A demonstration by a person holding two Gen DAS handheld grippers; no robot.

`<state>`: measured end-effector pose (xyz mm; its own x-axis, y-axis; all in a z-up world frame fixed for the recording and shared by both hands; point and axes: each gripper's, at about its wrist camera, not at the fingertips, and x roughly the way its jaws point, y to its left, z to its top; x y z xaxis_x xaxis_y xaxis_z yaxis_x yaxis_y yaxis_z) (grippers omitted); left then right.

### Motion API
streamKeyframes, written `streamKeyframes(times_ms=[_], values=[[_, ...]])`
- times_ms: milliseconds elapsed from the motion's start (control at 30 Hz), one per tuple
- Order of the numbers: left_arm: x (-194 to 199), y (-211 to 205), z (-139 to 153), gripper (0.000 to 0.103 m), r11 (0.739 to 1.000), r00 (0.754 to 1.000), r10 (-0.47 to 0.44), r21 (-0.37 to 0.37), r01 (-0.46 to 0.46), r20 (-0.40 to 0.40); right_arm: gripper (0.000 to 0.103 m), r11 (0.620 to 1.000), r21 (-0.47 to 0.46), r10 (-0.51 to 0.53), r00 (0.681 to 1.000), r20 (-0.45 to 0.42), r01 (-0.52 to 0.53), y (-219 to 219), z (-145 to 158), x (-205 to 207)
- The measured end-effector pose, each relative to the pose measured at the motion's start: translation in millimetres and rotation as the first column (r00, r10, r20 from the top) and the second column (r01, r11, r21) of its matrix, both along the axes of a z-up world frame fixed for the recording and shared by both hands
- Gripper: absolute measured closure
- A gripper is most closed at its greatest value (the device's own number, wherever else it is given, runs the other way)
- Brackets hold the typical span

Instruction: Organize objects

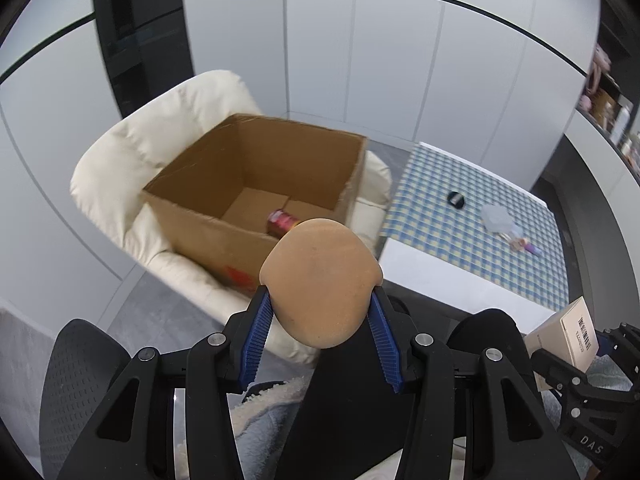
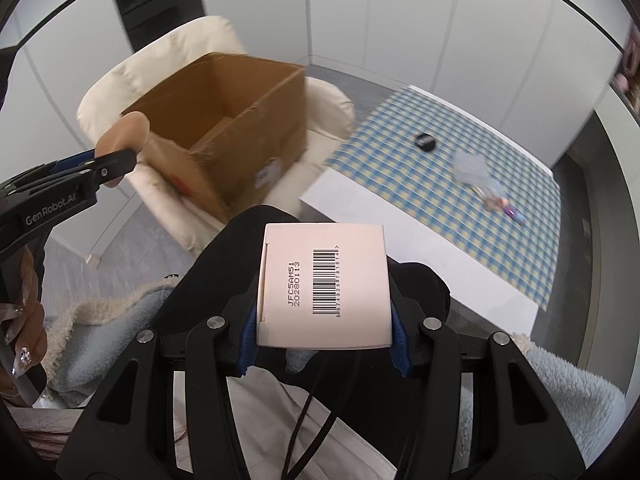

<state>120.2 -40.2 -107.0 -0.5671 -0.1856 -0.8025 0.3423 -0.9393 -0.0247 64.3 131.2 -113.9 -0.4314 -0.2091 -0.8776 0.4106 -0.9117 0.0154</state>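
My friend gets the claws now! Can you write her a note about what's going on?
Left claw: shut on a tan sponge.
Right claw: shut on a white carton.
The box sits open on the cream chair, with a red can inside already.
Left on the checked table: a black cap, a clear packet and some small bits.
Next, probably: drop sponge and carton in the box, then fetch the rest.

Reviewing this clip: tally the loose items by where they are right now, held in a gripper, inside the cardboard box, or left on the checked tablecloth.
Held in a gripper: 2, tan sponge in left gripper, white barcoded carton in right gripper
Inside the cardboard box: 1, red can
On the checked tablecloth: 3, black round lid, clear plastic piece, small colourful item
Total: 6
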Motion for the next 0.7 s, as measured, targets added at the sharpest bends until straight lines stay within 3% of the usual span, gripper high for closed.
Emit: streamKeyframes(times_ms=[367,700], values=[[12,-36,-1,0.054,0.994,0.994,0.105,-0.022,-0.105,0.006,0.049,0.989,-0.002,0.145,0.989,0.019,-0.145,-59,-8,-8],[5,-44,-11,0.054,0.992,0.992,0.122,-0.032,-0.121,0.039,0.049,0.982,-0.019,0.187,0.982,0.014,-0.186,-86,-6,-17]])
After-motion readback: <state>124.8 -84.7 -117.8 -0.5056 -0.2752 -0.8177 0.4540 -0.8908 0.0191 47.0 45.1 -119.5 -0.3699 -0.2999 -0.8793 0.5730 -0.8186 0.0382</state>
